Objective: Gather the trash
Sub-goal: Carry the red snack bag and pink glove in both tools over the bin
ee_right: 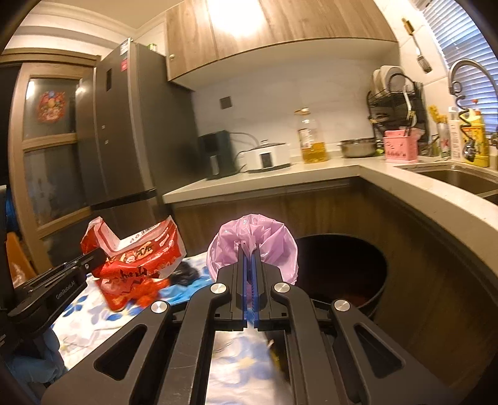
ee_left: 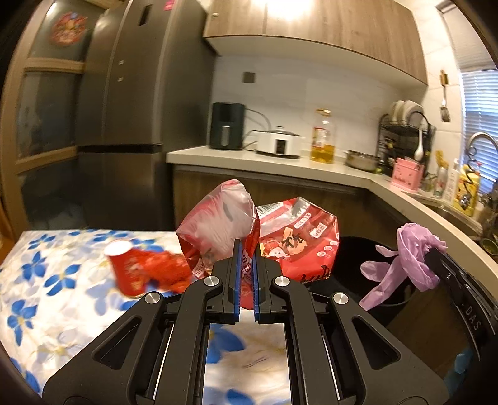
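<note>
Both hands loaded, bin at lower right

Your left gripper (ee_left: 246,249) jaws pinch the light, crinkly red wrapper (ee_left: 218,227) by its edge; your right gripper (ee_right: 251,255) clamps the soft purple bag (ee_right: 252,240), bunched, beside the black bin (ee_right: 342,268)

Warm ceiling glare on the cabinets (ee_left: 311,25), dim fisheye-bent edges, tablecloth (ee_left: 46,280) motion-blurred.

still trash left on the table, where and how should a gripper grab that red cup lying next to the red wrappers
Grip the red paper cup across its side wall near the white open rim. It lies tipped on the floral tablecloth, mouth up and away from the wrappers. Come from above on the left: crumpled red wrappers crowd its right side. Motion blur hides finer detail.
</note>
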The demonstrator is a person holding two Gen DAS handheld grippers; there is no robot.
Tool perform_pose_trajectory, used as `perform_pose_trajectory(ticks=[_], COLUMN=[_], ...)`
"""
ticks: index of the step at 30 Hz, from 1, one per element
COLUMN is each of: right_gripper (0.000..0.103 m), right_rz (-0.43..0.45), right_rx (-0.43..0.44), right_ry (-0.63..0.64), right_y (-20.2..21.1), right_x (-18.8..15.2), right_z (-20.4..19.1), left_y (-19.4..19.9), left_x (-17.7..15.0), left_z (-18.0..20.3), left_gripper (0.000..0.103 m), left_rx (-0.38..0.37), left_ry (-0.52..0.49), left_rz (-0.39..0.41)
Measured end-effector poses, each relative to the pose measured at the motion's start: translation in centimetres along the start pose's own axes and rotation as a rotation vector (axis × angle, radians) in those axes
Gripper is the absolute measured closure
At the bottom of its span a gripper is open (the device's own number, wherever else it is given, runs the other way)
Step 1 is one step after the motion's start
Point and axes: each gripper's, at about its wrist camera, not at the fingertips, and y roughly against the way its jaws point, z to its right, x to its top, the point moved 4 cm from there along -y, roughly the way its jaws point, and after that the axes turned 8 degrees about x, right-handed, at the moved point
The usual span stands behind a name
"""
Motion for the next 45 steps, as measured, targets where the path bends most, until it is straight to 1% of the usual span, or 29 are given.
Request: perform_pose_trajectory(ticks=[5,9,13,20,30,45], right_gripper=[0.1,0.1,0.1,0.1,0.1,0.1], right_rz=[0.029,0.045,0.051,0.054,0.056,0.035], right_rx=[-0.051,-0.089,-0.118,-0.148,-0.163,-0.156], right_ry=[-0.021,-0.033,-0.049,-0.065,-0.065,-0.049], right_y=[0.3,0.4,0.2,-0.3,-1.1,-2.5], right_x=[0.9,1.4,1.8,2.3,2.5,1.9], right_z=[2.6,4.4,6.1,8.0,9.1,9.3], left_y=[-0.8,-1.5,-2.7,-4.8,-6.8,-8.4], left_x=[0.6,1.1,1.5,0.8,-0.5,-1.4], left_z=[3.8,6.1,8.4,11.3,13.3,14.1], left_gripper=[0.098,0.098,0.098,0.098,0.098,0.098], left_rx=[-0.057,-0.101,-0.137,-0.175,-0.199,-0.227], left_ry=[-0.038,-0.046,-0.046,-0.058,-0.064,-0.06], left_rz=[0.022,0.033,0.031,0.012,-0.027,-0.057])
